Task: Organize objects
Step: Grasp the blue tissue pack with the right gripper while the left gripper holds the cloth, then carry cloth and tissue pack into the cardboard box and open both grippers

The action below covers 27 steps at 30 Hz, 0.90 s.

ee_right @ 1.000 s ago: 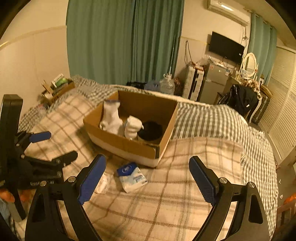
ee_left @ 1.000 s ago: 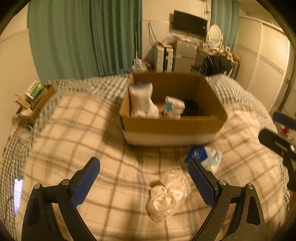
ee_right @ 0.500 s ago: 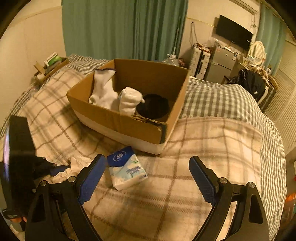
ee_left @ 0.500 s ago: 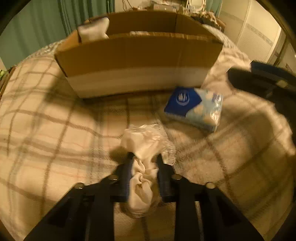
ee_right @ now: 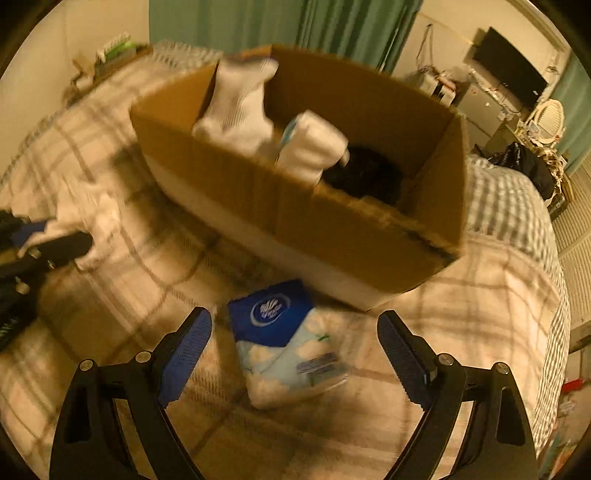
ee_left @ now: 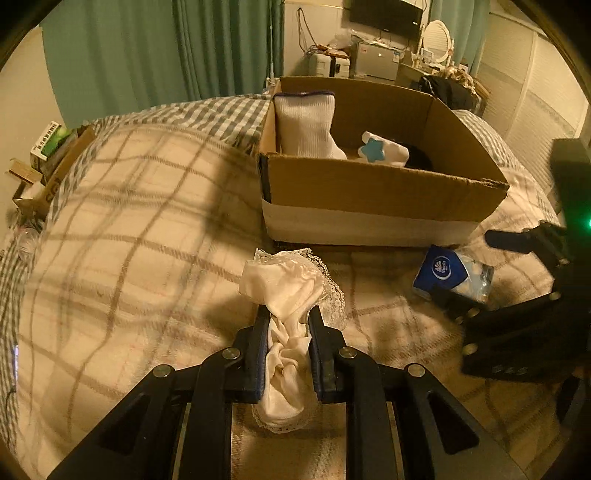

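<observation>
My left gripper is shut on a cream lace-trimmed cloth and holds it above the plaid blanket, in front of the cardboard box. The box holds a white sock, a white item with a blue star and something black. My right gripper is open, its fingers either side of a blue and white tissue pack lying on the blanket just before the box. The tissue pack also shows in the left wrist view, and the held cloth in the right wrist view.
The bed has a plaid blanket over a checked cover. A small open carton with boxes stands off the bed's left side. Green curtains, a TV and shelves stand behind.
My left gripper closed on the cloth and lifted it off the blanket. My right gripper moved down and closer to the tissue pack, still open.
</observation>
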Each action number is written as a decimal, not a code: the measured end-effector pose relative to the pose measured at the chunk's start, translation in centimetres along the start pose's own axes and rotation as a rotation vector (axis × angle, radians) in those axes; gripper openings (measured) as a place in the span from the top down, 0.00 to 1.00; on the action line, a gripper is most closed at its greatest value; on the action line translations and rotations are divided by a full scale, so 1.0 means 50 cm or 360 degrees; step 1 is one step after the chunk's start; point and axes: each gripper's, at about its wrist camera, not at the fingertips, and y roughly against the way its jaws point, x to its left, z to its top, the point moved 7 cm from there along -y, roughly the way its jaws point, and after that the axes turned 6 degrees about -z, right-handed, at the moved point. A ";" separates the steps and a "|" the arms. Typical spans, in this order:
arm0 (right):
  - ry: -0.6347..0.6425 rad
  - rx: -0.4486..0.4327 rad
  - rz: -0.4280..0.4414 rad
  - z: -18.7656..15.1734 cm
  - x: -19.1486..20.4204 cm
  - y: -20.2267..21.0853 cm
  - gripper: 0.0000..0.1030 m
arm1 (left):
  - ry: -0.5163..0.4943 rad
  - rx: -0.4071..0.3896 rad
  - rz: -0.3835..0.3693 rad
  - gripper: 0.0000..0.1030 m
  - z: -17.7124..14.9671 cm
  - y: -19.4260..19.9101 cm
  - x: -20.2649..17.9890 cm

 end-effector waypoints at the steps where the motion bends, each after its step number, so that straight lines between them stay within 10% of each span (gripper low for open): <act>1: 0.0019 0.0032 -0.0003 -0.005 0.005 -0.009 0.11 | 0.0002 0.0003 -0.0007 0.82 -0.003 -0.003 0.001; 6: 0.0084 0.0097 -0.0028 -0.018 0.021 -0.022 0.41 | 0.0021 0.0003 -0.0028 0.82 -0.008 -0.005 0.008; 27: -0.0068 -0.0346 -0.0014 -0.036 -0.013 0.298 0.45 | -0.0045 -0.0197 -0.0103 0.82 0.032 0.150 -0.052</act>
